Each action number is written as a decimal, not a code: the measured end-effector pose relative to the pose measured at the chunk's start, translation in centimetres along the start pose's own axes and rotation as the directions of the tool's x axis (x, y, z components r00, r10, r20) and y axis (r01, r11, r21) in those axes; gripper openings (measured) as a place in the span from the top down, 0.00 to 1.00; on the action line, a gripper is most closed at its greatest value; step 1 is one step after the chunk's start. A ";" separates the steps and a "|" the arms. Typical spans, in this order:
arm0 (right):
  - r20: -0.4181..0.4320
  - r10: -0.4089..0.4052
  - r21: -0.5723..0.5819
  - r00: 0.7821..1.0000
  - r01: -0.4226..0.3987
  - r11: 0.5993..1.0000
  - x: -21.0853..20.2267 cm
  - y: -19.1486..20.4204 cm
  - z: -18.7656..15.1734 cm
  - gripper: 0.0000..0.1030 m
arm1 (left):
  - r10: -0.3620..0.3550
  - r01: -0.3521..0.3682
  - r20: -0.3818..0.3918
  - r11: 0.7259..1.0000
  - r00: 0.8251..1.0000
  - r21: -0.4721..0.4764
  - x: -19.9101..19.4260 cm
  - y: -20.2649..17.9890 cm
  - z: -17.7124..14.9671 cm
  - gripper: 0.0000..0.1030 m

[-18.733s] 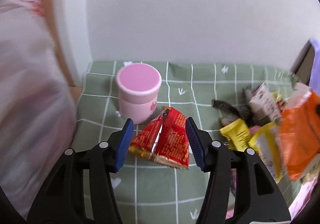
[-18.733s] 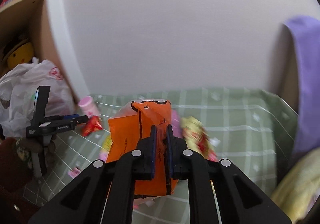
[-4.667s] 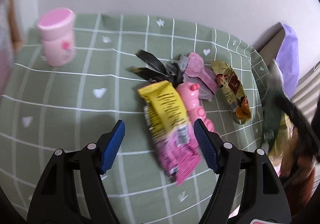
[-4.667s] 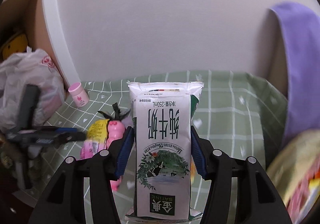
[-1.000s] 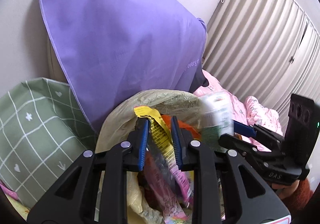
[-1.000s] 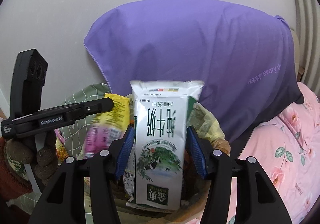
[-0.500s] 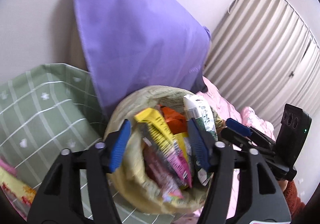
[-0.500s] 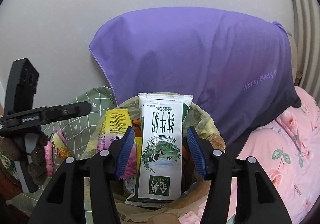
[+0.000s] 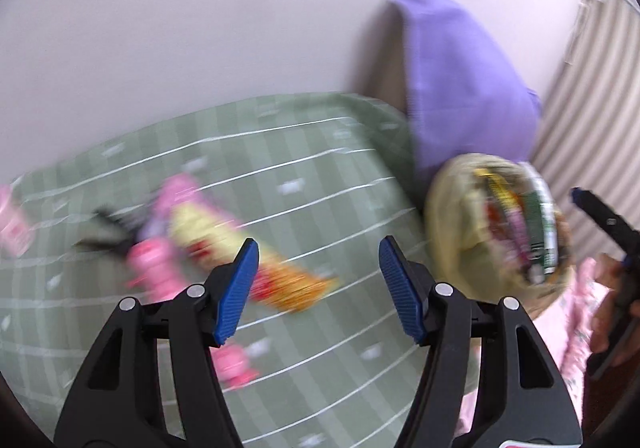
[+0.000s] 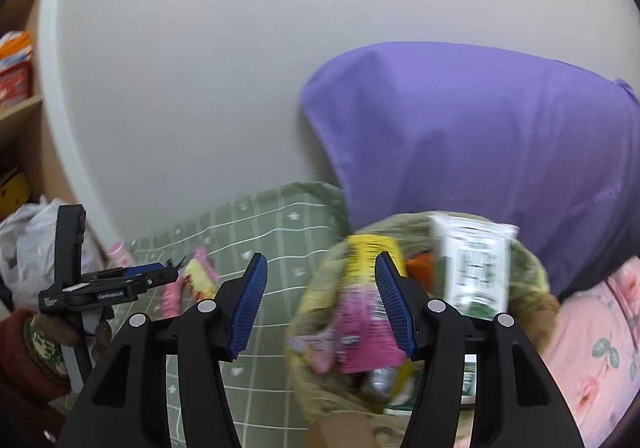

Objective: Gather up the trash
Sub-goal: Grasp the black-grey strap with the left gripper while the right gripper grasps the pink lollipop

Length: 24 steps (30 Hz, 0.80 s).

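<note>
A few wrappers [image 9: 224, 248] are left to collect near the left edge of the green checked cloth [image 9: 320, 152]. The left gripper [image 9: 316, 284] and right gripper [image 10: 318, 304] both gape empty. Off the cloth's right edge, the trash bag [image 10: 320, 312] already holds a milk carton [image 10: 476, 268] and packets.

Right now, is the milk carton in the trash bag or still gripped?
In the bag: the milk carton stands among wrappers inside the trash bag; right gripper is open, empty.

Only "GenRobot.AI" reads, on the left hand-held gripper [image 10: 150, 280]; other print blurred.
</note>
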State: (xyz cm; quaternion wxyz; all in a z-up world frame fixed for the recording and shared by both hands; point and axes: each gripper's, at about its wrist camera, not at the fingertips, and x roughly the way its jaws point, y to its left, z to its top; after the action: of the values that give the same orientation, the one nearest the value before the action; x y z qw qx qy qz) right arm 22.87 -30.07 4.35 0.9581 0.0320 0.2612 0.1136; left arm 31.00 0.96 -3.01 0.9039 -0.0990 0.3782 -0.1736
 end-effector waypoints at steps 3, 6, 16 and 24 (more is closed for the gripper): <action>-0.009 0.029 -0.096 1.000 -0.030 0.995 1.4 3.0 -0.1 0.48 | 0.080 -0.080 -0.002 0.995 0.997 -0.066 -1.3 4.2 -1.2 0.42; -0.048 0.065 -0.125 0.997 -0.070 0.990 3.4 4.8 -0.5 0.48 | 0.137 -0.137 -0.009 0.985 0.991 -0.104 -2.0 7.2 -2.1 0.42; -0.200 0.061 -0.158 0.978 -0.094 0.983 10.7 8.9 -3.4 0.48 | 0.123 -0.121 -0.022 0.990 0.992 0.067 0.5 11.6 -0.6 0.42; -0.321 0.019 -0.187 0.947 -0.084 0.979 16.5 11.2 -5.5 0.48 | 0.132 -0.115 -0.168 0.987 0.977 0.110 7.1 14.2 2.6 0.44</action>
State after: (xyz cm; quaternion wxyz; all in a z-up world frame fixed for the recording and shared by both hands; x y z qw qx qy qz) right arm 31.66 -15.34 -7.15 0.8985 -0.0753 0.3985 0.1677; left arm 40.94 11.43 -10.21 0.8801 -0.0146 0.4523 -0.1435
